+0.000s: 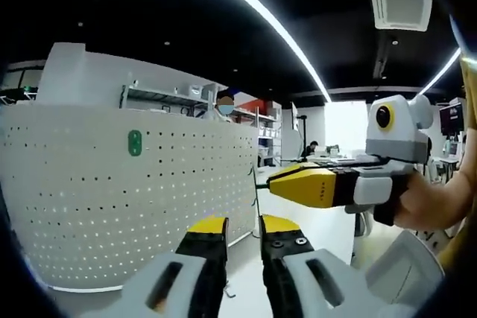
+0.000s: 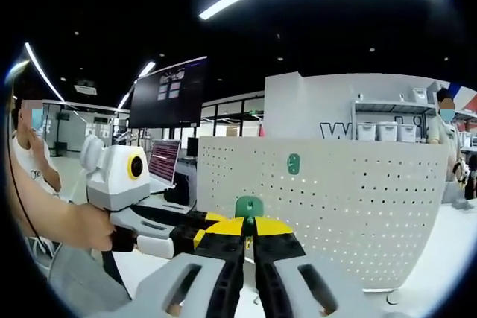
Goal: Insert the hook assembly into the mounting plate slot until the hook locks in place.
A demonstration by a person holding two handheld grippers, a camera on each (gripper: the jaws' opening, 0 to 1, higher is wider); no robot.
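The white perforated mounting plate [image 1: 149, 199] [image 2: 358, 199] stands upright on the table. One green hook [image 1: 134, 142] [image 2: 294, 163] is seated high on its face. My right gripper [image 2: 250, 230] is shut on a second green hook assembly [image 2: 248, 206], held just in front of the plate's lower left part. From the right of the left gripper view, the right gripper [image 1: 272, 184] points its yellow jaws at the plate's right edge. My left gripper [image 1: 242, 227] is open with nothing between its jaws, low before the plate. The left gripper [image 2: 200, 230] lies beside my right jaws.
A hand [image 1: 428, 199] holds the right gripper, and another hand [image 2: 82, 229] holds the left. A dark monitor [image 2: 168, 94] and a laptop [image 2: 162, 161] stand left of the plate. Shelves with bins [image 2: 387, 130] are behind it. The white tabletop [image 2: 440, 273] runs on at the right.
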